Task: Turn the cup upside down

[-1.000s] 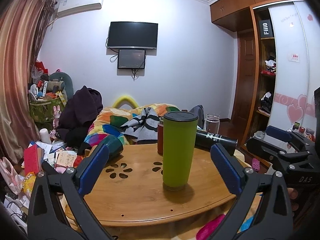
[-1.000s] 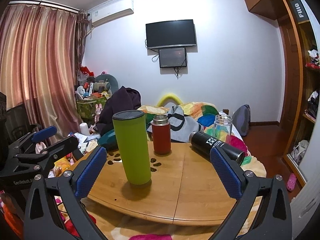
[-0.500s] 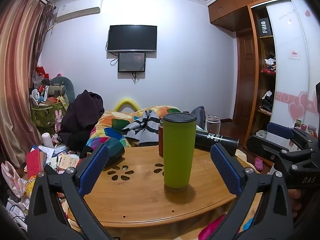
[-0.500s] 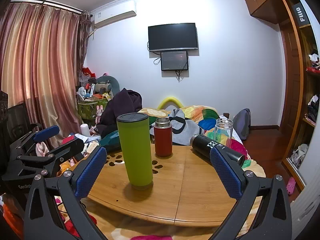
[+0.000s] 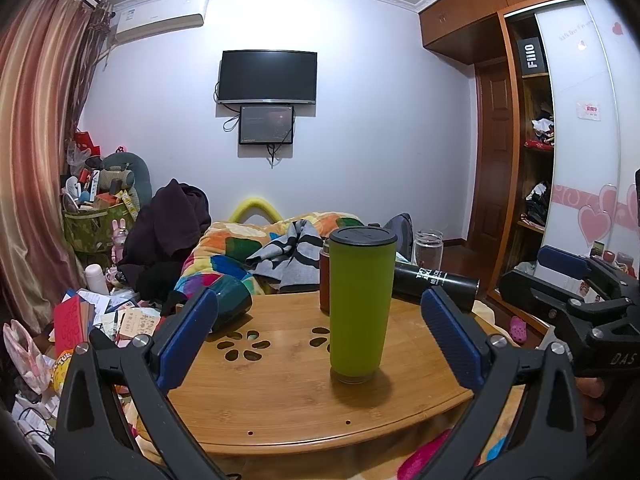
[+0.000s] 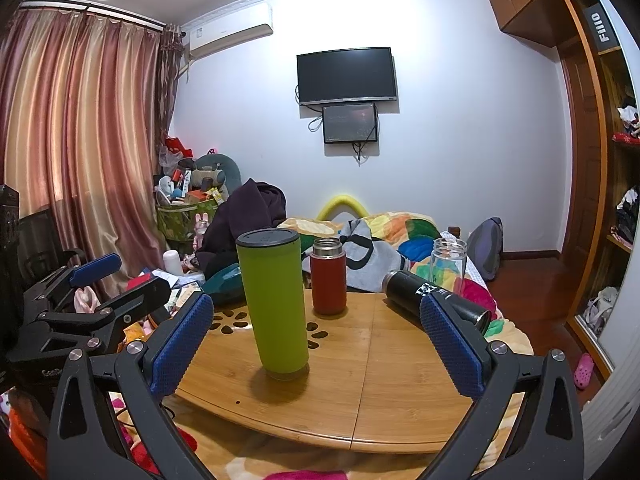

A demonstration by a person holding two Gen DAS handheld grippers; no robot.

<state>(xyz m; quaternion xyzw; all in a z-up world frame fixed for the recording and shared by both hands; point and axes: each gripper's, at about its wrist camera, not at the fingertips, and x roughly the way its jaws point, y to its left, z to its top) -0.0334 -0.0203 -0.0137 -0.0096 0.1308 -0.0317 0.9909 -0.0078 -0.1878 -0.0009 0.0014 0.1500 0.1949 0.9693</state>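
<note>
A tall green cup (image 5: 360,304) with a dark lid stands upright on the round wooden table (image 5: 280,392); it also shows in the right wrist view (image 6: 276,304). My left gripper (image 5: 320,336) is open and empty, in front of the cup and short of it. My right gripper (image 6: 316,344) is open and empty, with the cup a little left of its middle. The right gripper also shows at the right edge of the left wrist view (image 5: 576,300), and the left gripper at the left of the right wrist view (image 6: 88,292).
A red flask (image 6: 328,276) stands behind the cup. A black bottle (image 6: 436,300) lies on its side at the right, with a clear glass jar (image 6: 448,264) behind it. A dark teal cup (image 5: 232,300) lies at the table's left edge. Bedding and clutter surround the table.
Both views have tilted up slightly, so the cup and table sit lower in frame. The cup has not moved and both grippers stay open.
</note>
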